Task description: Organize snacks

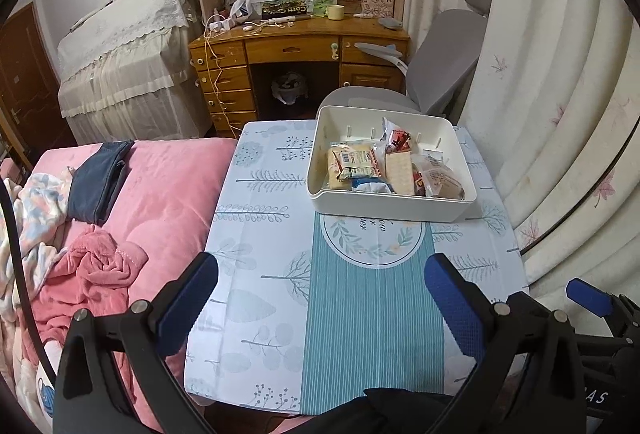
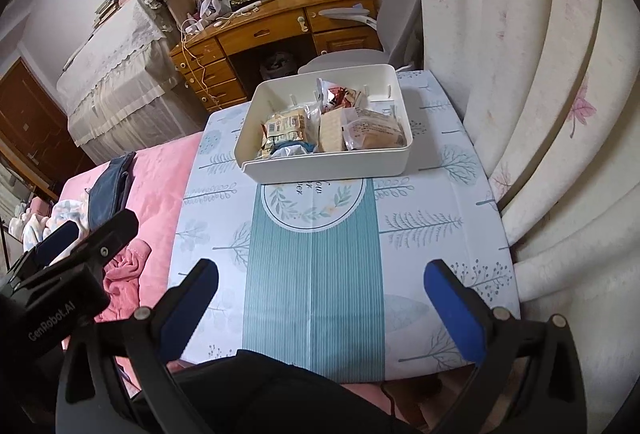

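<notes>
A white plastic bin (image 1: 400, 208) (image 2: 316, 170) stands at the far end of the small table. Inside it lie several snack packets: a yellow biscuit pack (image 1: 352, 162) (image 2: 282, 128), a cracker pack (image 1: 400, 168) (image 2: 332, 130), a red packet (image 1: 398, 140) (image 2: 336, 94) and a clear bag of bread (image 1: 440, 180) (image 2: 374, 132). My left gripper (image 1: 322, 286) hovers open over the table's near half, with nothing between its fingers. My right gripper (image 2: 322, 290) is also open and empty, well short of the bin. The left gripper's side shows in the right wrist view, a fingertip (image 2: 56, 242) at far left.
The table wears a blue-and-white leaf-print cloth (image 1: 360, 314) (image 2: 312, 266). A bed with a pink blanket (image 1: 160, 194) and folded dark trousers (image 1: 98, 182) lies to the left. A curtain (image 1: 560, 114) hangs on the right. A grey chair (image 1: 444, 62) and wooden desk (image 1: 296, 50) stand beyond.
</notes>
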`<state>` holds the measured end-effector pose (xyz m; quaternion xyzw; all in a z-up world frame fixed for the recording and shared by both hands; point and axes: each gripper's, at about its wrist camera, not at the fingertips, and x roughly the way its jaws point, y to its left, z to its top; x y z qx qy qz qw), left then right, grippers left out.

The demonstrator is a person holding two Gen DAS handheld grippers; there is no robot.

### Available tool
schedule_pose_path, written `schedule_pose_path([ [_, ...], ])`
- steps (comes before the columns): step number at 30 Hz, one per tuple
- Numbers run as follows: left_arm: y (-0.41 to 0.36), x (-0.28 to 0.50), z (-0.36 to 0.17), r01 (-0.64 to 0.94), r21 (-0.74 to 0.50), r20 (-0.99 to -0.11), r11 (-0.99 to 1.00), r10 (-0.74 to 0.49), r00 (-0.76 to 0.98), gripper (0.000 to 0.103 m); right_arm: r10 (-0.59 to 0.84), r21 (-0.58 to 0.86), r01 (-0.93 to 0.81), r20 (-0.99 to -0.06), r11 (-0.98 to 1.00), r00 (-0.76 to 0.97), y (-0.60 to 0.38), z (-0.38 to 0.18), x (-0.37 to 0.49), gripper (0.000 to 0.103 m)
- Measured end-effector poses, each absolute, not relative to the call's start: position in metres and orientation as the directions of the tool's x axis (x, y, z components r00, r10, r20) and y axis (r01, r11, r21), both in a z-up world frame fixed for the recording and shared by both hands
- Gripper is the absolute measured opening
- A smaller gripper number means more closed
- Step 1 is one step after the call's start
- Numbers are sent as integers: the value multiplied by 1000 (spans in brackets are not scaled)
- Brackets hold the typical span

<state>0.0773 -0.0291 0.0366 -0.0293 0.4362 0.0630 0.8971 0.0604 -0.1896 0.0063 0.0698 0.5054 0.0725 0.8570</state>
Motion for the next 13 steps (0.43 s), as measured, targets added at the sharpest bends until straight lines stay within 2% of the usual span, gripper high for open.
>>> schedule_pose_path([
  [13,-28,84,31,-138,3,-801,990,85,593,103,188,191,-40,-868,981,460,-190,3,66,103],
])
